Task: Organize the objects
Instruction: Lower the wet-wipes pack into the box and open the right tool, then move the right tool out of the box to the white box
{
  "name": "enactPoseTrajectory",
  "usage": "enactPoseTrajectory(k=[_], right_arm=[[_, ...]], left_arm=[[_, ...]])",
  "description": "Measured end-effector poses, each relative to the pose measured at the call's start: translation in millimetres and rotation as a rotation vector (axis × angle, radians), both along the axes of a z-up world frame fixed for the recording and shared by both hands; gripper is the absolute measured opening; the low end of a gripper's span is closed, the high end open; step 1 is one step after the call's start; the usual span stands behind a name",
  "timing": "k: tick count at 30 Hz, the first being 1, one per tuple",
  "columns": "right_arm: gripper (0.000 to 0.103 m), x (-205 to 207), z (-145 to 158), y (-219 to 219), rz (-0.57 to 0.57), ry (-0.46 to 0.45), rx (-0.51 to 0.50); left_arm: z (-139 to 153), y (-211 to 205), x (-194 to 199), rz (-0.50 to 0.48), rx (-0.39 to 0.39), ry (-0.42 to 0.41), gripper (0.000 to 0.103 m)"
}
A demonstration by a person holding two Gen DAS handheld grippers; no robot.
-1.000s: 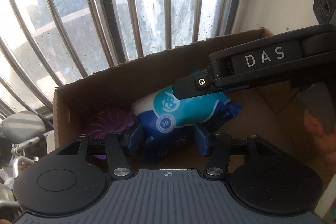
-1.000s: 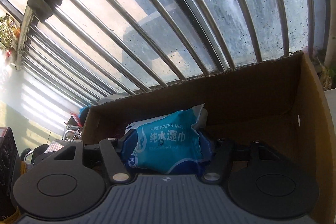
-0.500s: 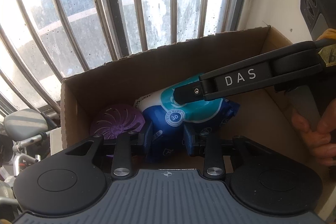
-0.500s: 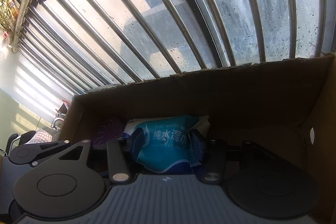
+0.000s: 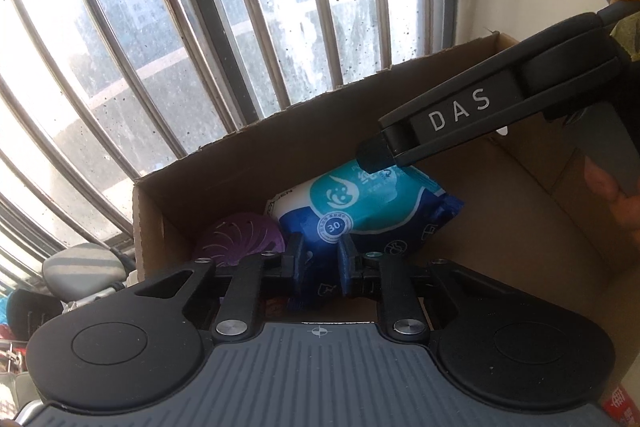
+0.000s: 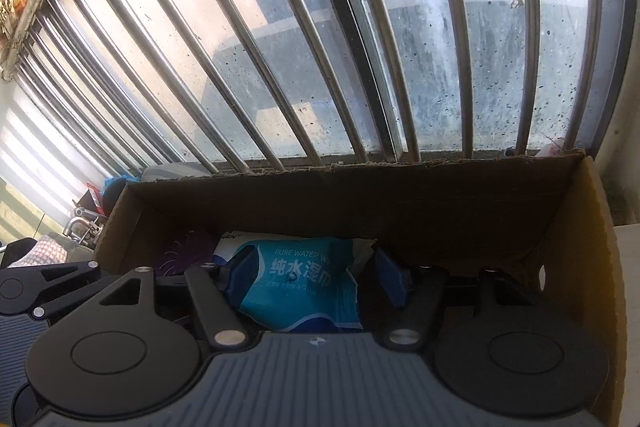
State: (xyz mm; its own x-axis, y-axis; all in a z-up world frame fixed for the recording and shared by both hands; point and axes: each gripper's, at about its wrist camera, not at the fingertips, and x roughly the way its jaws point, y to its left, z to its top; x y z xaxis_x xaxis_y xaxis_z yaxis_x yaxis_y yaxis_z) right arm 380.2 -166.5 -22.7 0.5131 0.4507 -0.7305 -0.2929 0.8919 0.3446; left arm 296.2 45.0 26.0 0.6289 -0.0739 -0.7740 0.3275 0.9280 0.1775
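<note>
- The left tongs (image 5: 320, 263) have just closed; their blue fingers now pinch the near edge of the wet-wipes pack (image 5: 360, 211), it seems, though the contact is partly hidden.
- The right tongs (image 6: 312, 279) have just been opening, the pack (image 6: 296, 283) between their spread fingers; whether a pad touches is unclear.
- The pack lies in the cardboard box (image 5: 240, 167), beside a purple vented disc (image 5: 240, 239). It was farther back before.
- The handover to the left looks nearly done.
- The box floor is shadowed.
</note>
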Motion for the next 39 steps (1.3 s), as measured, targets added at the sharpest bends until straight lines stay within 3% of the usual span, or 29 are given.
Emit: enactPoseTrajectory(k=[1,4,5,7,12,15,19,24,29,34,37,39], right_arm=[[0.065,-2,2,-1,0.003,-0.007,0.006],[0.038,1,-4,0,0.038,0.049,0.028],[0.034,1,-9,4,0.051,0.065,0.009],[0.034,2,-15,8,0.055,0.078,0.042],[0.035,0,-13,16,0.06,0.058,0.006],[0.035,-6,-6,12,0.049,0.045,0.025],[0.035,-27,20,-4,0.037,-0.002,0.058],[0.041,-79,57,-29,0.065,-0.067,0.091],[0.044,-139,68,-55,0.113,-0.095,0.119],[0.044,-177,49,-75,0.117,-0.061,0.159],[0.044,-193,36,-79,0.121,-0.036,0.158],[0.044,-202,27,-79,0.125,-0.022,0.143]], left_arm=[[-2,-2,2,0.0,0.012,-0.004,0.015],[-3,-4,12,0.016,0.008,0.0,0.014],[-3,-4,14,0.02,0.0,0.009,0.014],[-4,-2,17,0.033,-0.011,0.012,0.014],[-1,-3,18,0.062,-0.025,-0.005,0.015],[17,-2,5,0.064,-0.085,-0.052,0.016],[39,-6,-26,0.053,-0.102,-0.097,0.016],[59,-3,-87,-0.001,-0.143,-0.172,0.023],[48,4,-138,-0.022,-0.18,-0.179,0.026],[22,2,-185,-0.079,-0.163,-0.261,0.043],[9,1,-203,-0.119,-0.179,-0.253,0.049],[0,0,-215,-0.135,-0.203,-0.239,0.062]])
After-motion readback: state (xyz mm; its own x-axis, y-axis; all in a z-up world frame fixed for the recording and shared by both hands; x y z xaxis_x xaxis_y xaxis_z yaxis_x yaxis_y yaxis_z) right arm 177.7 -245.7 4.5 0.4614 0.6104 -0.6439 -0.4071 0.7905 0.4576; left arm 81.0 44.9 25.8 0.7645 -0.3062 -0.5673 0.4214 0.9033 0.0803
